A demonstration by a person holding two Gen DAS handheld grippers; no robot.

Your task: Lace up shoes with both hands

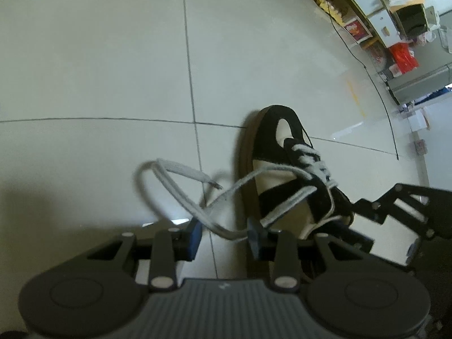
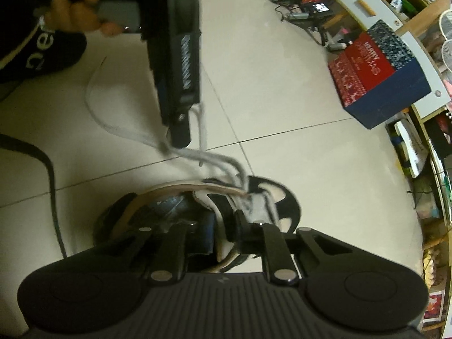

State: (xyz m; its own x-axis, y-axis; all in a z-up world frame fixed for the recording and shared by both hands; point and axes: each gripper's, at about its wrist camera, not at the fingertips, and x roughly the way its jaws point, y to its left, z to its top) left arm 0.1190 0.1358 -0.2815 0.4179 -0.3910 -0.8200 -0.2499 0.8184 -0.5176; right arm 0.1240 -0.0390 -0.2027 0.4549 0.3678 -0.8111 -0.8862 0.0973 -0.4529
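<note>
Your left hand-held gripper (image 1: 223, 236) stood open round the lace (image 1: 180, 195); the right hand-held gripper (image 2: 223, 233) seemingly pinched the shoe (image 2: 226, 217) tongue, so the lace could have slipped free.

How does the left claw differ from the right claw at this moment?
The left claw stands wider, with the lace crossing its gap; the right claw appears clamped on the shoe collar. The left claw works beside the shoe, the right claw at its opening. Both point downward.
</note>
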